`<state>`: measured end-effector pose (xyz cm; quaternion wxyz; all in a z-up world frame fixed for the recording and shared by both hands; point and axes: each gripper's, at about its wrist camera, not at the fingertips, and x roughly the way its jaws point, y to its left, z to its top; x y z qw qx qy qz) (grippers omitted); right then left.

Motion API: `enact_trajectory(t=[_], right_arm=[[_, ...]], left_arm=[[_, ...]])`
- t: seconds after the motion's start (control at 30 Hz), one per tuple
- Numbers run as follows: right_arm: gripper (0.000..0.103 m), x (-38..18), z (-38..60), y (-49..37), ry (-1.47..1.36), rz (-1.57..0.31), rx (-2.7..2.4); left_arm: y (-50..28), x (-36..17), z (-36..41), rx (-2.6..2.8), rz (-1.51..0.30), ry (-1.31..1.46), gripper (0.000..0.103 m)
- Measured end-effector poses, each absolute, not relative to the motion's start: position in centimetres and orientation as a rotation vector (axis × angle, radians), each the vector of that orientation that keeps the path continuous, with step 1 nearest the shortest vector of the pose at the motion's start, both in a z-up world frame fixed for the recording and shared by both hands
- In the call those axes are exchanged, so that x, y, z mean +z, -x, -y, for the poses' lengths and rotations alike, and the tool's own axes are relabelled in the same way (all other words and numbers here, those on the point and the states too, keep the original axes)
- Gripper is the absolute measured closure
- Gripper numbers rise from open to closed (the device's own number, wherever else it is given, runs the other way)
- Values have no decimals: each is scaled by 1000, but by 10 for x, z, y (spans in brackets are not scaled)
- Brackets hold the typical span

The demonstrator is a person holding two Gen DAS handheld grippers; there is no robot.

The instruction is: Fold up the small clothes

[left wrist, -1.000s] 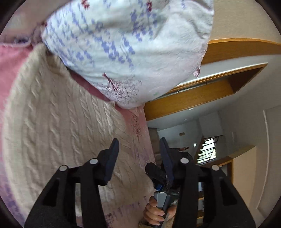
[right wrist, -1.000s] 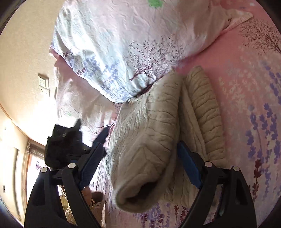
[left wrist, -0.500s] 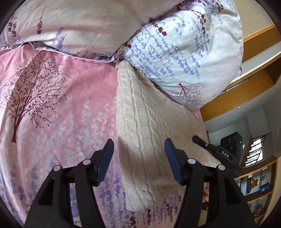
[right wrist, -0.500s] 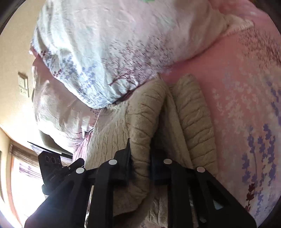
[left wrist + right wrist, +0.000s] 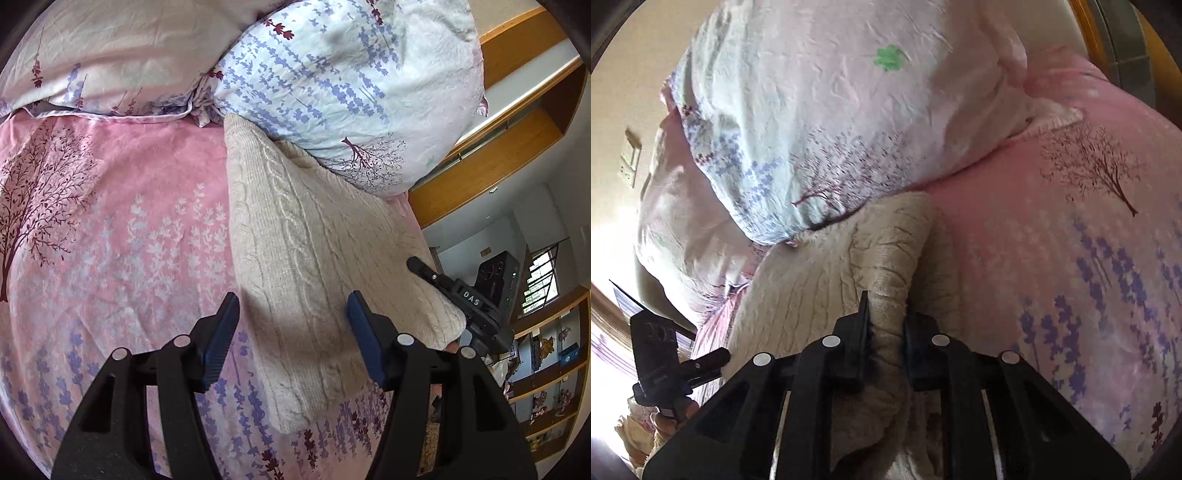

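Clamped a second ago around nothing, the right gripper [image 5: 884,325] now has its jaws pinched tight on a raised fold of the cream cable-knit sweater [image 5: 306,258], which lies on the pink bedsheet [image 5: 110,229] with its far corner tucked against the pillow [image 5: 351,85] at twelve o'clock. The left gripper [image 5: 291,321] has swung over the sweater's near edge, jaws apart and gripping nothing, knit between them. The fold looks ready to begin. Count: one sweater, two grippers, two pillows, the second [image 5: 110,55] at ten o'clock.
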<state>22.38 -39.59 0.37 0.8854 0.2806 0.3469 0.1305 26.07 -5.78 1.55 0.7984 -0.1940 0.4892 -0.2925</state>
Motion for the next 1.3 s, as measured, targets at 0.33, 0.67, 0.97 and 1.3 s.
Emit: enact_trajectory(t=[0.33,0.67,0.97,1.3], right_arm=[[63,0,411,-213,-626,-779,177],[54,19,399,-140,-641,-692,303],[79,16,374,-140,-496,-714,297],[78,12,378,-141,-554,-721,305]], left_arm=[[-237,17,61,-682,-1054,376,40],[-203,8,47,-679,-1083,384,45],[-203,2,73,-666,-1058,278,79],[-178,13,99,-578,-920,-79,77]])
